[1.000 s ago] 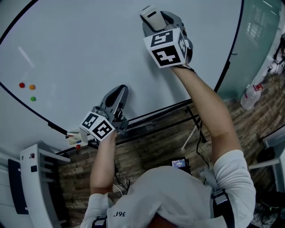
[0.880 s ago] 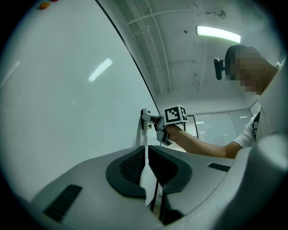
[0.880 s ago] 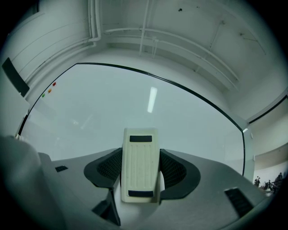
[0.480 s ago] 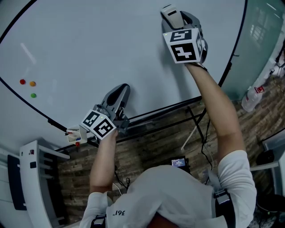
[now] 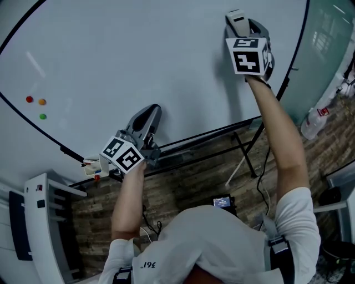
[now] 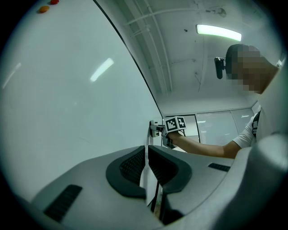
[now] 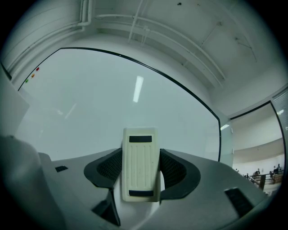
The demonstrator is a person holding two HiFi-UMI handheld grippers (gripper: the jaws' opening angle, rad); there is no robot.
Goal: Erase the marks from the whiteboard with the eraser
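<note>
- My right gripper [image 5: 242, 25] has slid sideways along the whiteboard [image 5: 138, 50] over the last second and now sits much closer to the board's right-hand black frame [image 5: 294, 50].
- My left gripper [image 5: 148, 116] has not shifted. It hangs low on the board, just above the tray rail [image 5: 188, 145].
- The right claw is pinching the eraser [image 7: 140, 164] by its long sides, with a jaw pad on each flank.
- The eraser is a pale cream block with a ribbed back and a dark band at each end. It stands lengthwise between the jaws.
- In the head view the eraser [image 5: 235, 15] is at the upper right of the board. In the left gripper view its face seems to lie against the white surface.
- The left claw [image 6: 146, 168] is pressed together, with only a thin slit between the pads and nothing in it.
- The board surface looks clean wherever I can see it; I make out no pen marks.
- Three small dots sit far off at the left: red [image 5: 29, 99], orange [image 5: 41, 101] and green [image 5: 42, 116].
- To the right of the eraser only a narrow strip of board is left before the frame, and a glass wall [image 5: 327, 39] lies beyond it.
- To the left there is wide open board between the two grippers.
</note>
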